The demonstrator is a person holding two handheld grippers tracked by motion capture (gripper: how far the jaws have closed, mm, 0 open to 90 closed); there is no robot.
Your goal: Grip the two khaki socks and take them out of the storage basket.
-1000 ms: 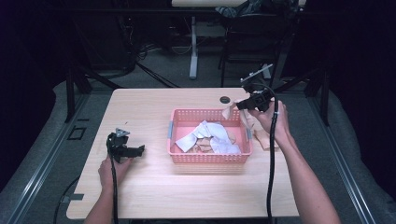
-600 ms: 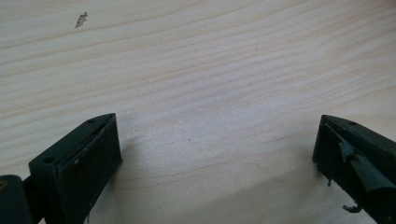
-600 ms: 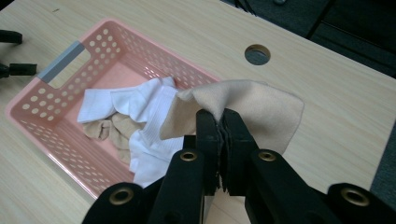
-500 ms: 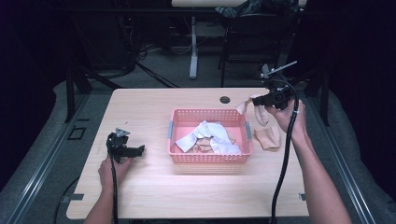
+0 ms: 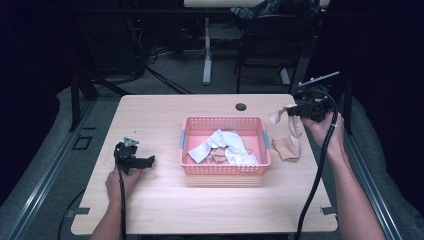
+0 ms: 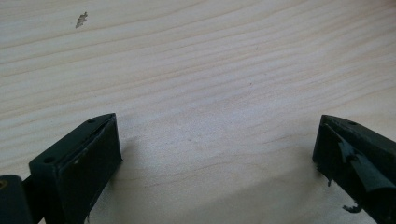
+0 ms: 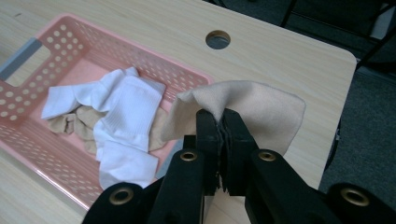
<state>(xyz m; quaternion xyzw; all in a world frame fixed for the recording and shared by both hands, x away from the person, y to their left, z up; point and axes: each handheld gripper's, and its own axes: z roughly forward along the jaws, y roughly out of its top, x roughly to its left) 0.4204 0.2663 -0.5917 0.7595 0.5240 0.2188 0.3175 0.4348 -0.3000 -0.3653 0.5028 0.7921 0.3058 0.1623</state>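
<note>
The beige sock [image 7: 261,109] is light, limp fabric; it will drape and swing, so hold it by a bunched fold near the edge. The right tool [image 7: 223,122] is clenched on such a fold, and the sock hangs above the counter [image 5: 165,115] just right of the pink basket [image 5: 186,148], beside a second beige sock [image 5: 286,148] lying flat. The basket holds white socks [image 5: 227,145] over beige ones. The left tool [image 6: 215,154] rests released on the counter, empty.
</note>
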